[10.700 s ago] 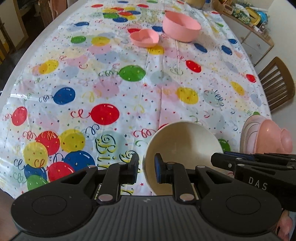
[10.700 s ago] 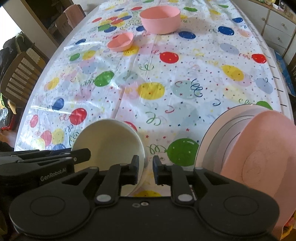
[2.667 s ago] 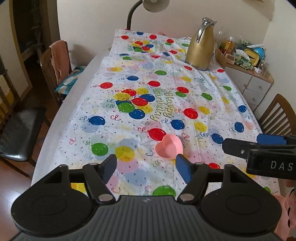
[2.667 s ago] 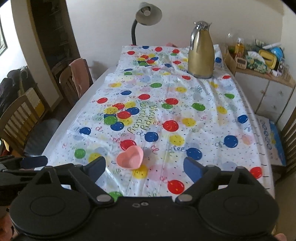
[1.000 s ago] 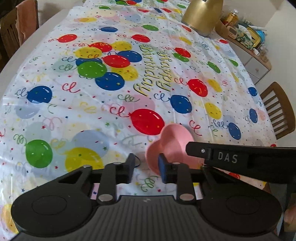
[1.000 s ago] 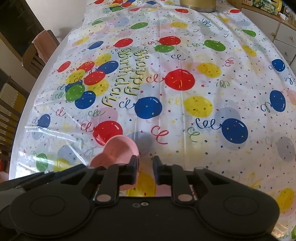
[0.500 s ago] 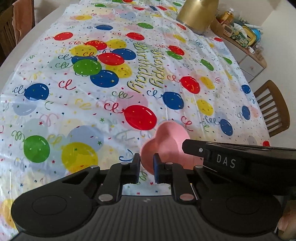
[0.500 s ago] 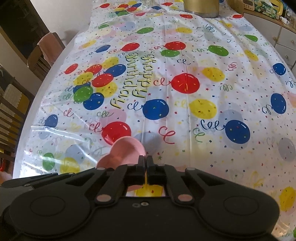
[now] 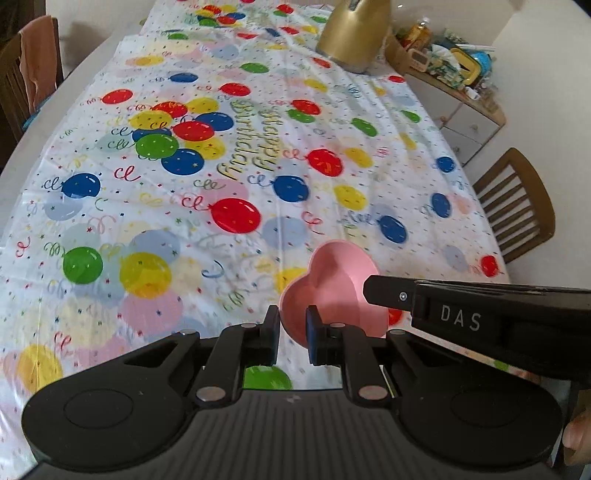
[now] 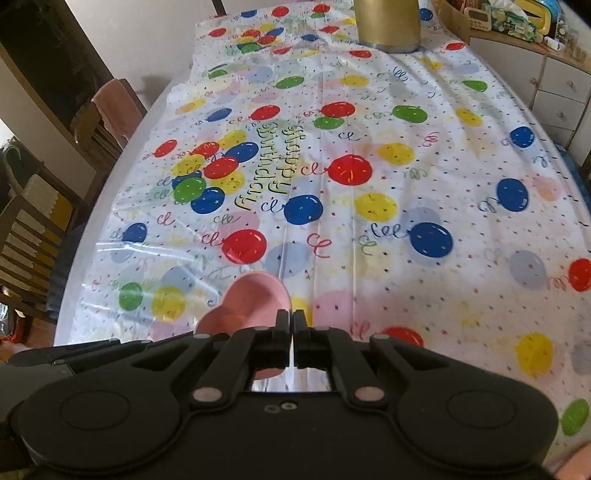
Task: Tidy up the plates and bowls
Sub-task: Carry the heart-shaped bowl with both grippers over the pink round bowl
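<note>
A small pink heart-shaped bowl (image 9: 338, 284) is held above the balloon-print tablecloth (image 9: 184, 184), tilted toward me. My left gripper (image 9: 292, 328) is shut on its near left rim. My right gripper (image 10: 292, 326) is shut on its right rim; the bowl also shows in the right wrist view (image 10: 247, 301). The right gripper's black body reaches in from the right in the left wrist view. Both grippers are close together over the near end of the table.
A gold thermos jug (image 9: 354, 33) stands at the far end of the table. Wooden chairs stand at the right (image 9: 517, 206) and the left (image 10: 33, 236). A cluttered cabinet (image 9: 454, 88) is at the far right.
Both grippers have lifted the heart bowl off the cloth and drawn back toward the near end. The right gripper closed tight on the rim half a second ago.
</note>
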A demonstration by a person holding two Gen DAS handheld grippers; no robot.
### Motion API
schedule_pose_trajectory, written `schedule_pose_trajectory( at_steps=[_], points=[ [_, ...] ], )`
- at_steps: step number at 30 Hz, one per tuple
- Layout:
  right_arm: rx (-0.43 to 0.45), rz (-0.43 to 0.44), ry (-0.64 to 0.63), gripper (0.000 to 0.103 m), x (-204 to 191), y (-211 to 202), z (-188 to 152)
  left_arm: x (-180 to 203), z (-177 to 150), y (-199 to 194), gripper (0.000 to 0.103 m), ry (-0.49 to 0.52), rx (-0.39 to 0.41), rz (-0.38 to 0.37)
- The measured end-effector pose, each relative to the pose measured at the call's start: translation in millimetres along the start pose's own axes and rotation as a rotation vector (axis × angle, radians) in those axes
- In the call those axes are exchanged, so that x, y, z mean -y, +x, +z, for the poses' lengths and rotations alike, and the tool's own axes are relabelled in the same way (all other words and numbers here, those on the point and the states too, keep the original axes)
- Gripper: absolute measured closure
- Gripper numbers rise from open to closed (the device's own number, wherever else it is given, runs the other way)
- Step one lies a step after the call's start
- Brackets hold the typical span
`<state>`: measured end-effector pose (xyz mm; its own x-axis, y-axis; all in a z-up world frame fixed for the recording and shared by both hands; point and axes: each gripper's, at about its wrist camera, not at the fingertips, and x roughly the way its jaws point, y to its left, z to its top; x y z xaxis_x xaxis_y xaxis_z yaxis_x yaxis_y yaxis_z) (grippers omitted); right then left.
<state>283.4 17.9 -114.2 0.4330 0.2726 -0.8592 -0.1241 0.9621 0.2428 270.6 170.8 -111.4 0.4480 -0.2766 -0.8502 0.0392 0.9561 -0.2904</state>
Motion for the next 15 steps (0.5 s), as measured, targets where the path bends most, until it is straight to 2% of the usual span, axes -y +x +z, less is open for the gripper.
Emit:
schedule_pose_trajectory(
  at_steps=[15],
  points=[
    [0.034, 0.06, -0.053, 0.102, 19.5, -86.6, -60.9, 66.1, -72.1, -71.7, 0.089, -0.002, 0.065, 0.066]
  ],
)
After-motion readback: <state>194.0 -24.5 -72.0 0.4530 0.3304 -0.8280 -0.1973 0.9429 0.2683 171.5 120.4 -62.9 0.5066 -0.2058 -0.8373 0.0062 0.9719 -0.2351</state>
